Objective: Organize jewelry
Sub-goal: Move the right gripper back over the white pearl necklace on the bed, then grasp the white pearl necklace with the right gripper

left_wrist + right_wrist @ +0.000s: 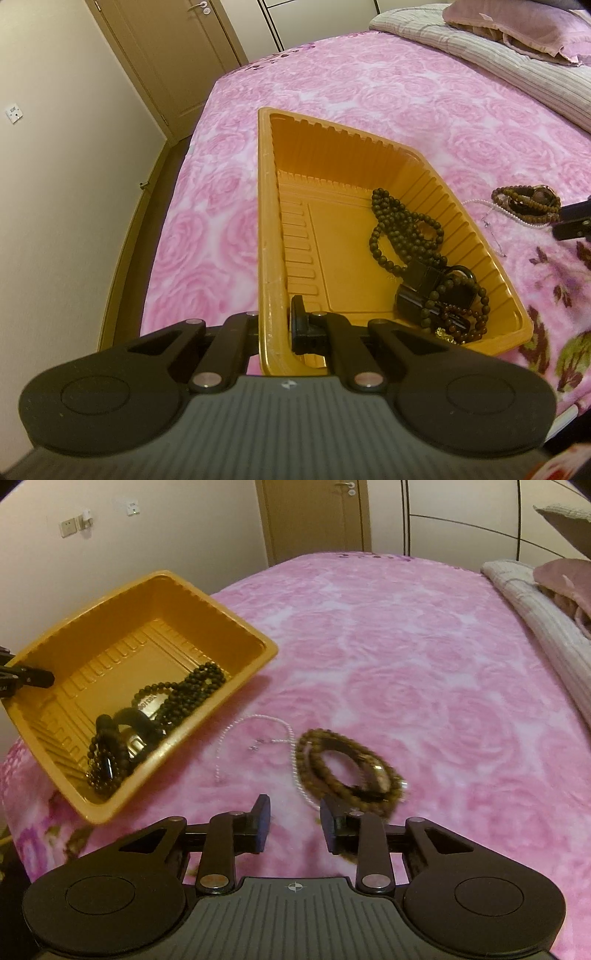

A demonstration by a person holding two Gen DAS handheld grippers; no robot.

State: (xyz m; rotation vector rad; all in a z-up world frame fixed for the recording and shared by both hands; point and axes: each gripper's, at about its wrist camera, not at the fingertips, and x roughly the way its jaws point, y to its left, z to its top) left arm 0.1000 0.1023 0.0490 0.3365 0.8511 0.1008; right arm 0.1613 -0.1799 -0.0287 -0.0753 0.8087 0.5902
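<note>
Both my feeds show warm, dimmish indoor light with a yellow cast, soft and even, no hard glare; I only get a faint shadow under the raised orange tray (pixel 236 675) on the pink bedspread (pixel 424 686). Heavy fisheye bending at the edges, with the door (pixel 173 55) and walls curved and dark vignette corners. Right view has motion smear on the brown bead bracelets (pixel 347 768); left view is sharper.

Left gripper (pixel 275 325) clamped on rim of orange ribbed plastic tray (pixel 332 155); dark bead necklaces (pixel 402 236) inside. Brown bead bracelets (pixel 524 203) on pink rose-print bedspread (pixel 369 85).
</note>
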